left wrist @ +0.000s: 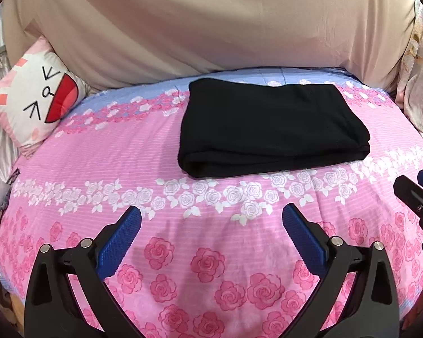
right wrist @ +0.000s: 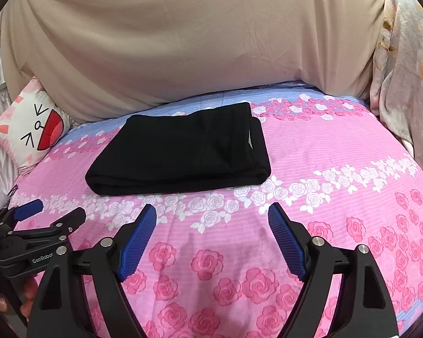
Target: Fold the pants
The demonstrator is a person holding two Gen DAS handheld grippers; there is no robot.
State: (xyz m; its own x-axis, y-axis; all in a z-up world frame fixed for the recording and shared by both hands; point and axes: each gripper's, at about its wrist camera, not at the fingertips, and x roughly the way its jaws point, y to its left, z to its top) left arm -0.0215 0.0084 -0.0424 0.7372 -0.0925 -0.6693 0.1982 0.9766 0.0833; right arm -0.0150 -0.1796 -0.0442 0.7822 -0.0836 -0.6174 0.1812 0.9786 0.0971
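Note:
The black pants (left wrist: 270, 126) lie folded into a flat rectangular bundle on the pink rose-patterned bed cover (left wrist: 143, 169). They also show in the right wrist view (right wrist: 180, 155), with layered edges at their right end. My left gripper (left wrist: 211, 217) is open and empty, held above the cover well in front of the pants. My right gripper (right wrist: 212, 214) is open and empty, also in front of the pants. The right gripper's fingers (left wrist: 414, 191) show at the right edge of the left wrist view. The left gripper (right wrist: 50, 214) shows at the left of the right wrist view.
A white and pink cat-face pillow (left wrist: 33, 98) lies at the back left. A beige cloth (left wrist: 211, 28) hangs behind the bed. A floral blanket (right wrist: 406, 84) is piled at the back right. The bed cover also shows in the right wrist view (right wrist: 338, 155).

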